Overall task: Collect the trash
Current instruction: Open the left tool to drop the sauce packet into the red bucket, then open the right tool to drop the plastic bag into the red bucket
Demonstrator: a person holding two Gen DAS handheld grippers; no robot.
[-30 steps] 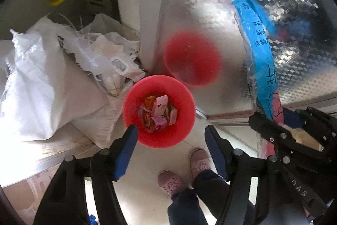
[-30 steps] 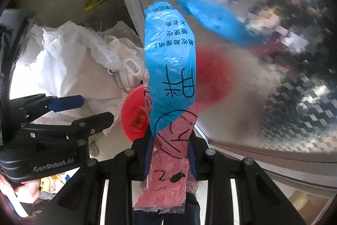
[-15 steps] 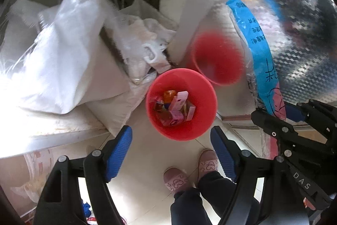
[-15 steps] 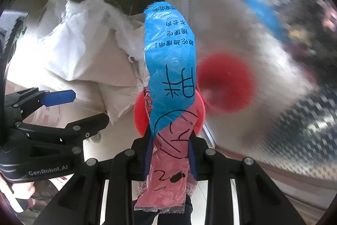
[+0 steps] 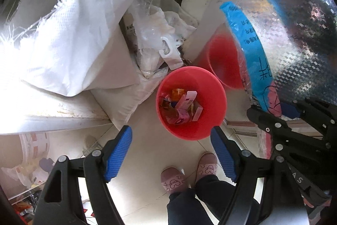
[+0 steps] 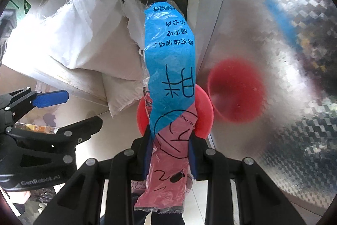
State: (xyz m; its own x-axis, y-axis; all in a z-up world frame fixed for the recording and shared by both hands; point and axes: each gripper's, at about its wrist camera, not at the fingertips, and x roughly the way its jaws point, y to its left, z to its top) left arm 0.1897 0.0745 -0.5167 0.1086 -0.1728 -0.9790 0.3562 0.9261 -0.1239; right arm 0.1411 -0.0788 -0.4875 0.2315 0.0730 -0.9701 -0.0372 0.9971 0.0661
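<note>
A red bin [image 5: 191, 102] with several wrappers and small cartons inside stands on the tiled floor below me. My left gripper [image 5: 171, 144] hangs open and empty above the bin's near rim. My right gripper [image 6: 170, 144] is shut on a long blue and pink snack packet [image 6: 170, 69], which points down over the red bin [image 6: 204, 117] and hides most of it. From the left wrist the packet [image 5: 250, 52] shows at the right, with the right gripper [image 5: 273, 113] beside the bin. The left gripper [image 6: 69, 109] appears at the left of the right wrist view.
White woven sacks [image 5: 69, 41] and crumpled plastic bags [image 5: 160, 35] are piled left of the bin. A shiny patterned metal panel [image 5: 294, 24] stands right behind it and mirrors the bin. The person's feet in pink slippers [image 5: 172, 182] are on the floor close below.
Both grippers have rolled and shifted, so the bin has slid rightward and lower in the left wrist view. The left jaws stand a little wider. The packet stays clamped.
</note>
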